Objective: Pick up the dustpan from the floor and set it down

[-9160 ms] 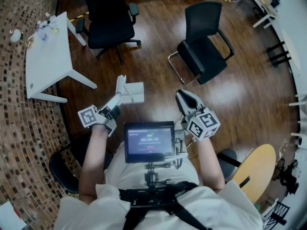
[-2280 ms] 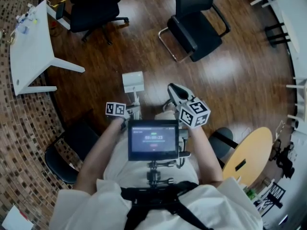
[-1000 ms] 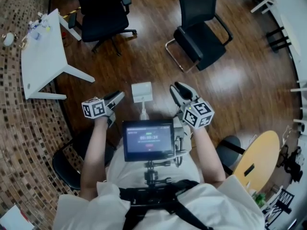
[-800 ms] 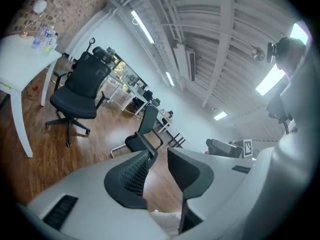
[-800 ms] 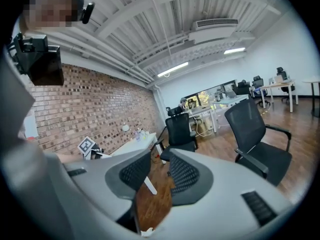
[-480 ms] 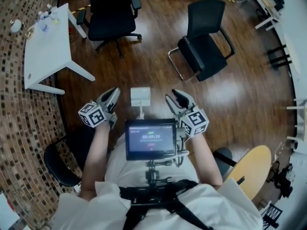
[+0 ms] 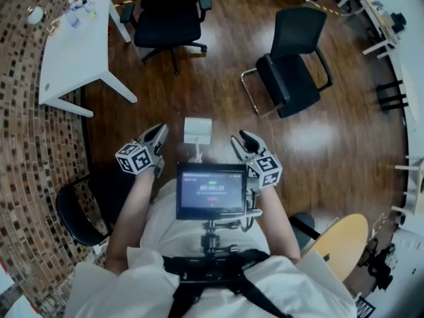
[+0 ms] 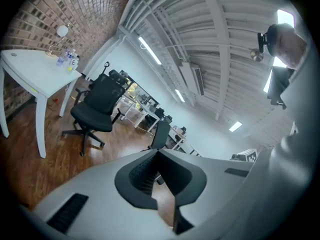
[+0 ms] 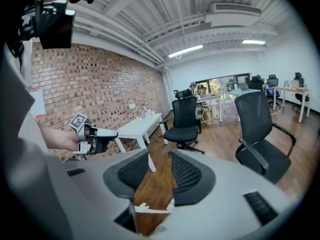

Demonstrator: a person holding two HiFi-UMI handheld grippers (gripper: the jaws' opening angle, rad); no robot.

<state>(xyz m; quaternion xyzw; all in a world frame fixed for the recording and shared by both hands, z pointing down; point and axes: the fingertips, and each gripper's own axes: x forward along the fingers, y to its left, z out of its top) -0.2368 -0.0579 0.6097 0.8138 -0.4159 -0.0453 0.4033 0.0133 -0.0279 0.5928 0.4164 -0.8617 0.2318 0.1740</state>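
Observation:
The white dustpan (image 7: 197,130) lies on the wooden floor just ahead of me, its thin handle pointing back toward my body. My left gripper (image 7: 159,135) hovers to its left, jaws shut together with nothing in them (image 8: 158,153). To the dustpan's right is my right gripper (image 7: 241,140); its jaws have just been opening and stand apart (image 9: 158,159), with only floor between them. A thin white piece (image 9: 149,209), seemingly the dustpan's handle, shows low in the right gripper view. That view also catches the left gripper (image 9: 102,134). Neither gripper touches the dustpan.
A white table (image 7: 73,48) stands at the far left beside the patterned floor. A black office chair (image 7: 169,12) and a black metal-framed chair (image 7: 291,71) stand ahead. Another black chair (image 7: 85,205) is at my left, a round wooden table (image 7: 339,240) at my right.
The left jaws have shut and the right jaws have spread wider. Both grippers sit closer beside the dustpan, which has stayed on the floor.

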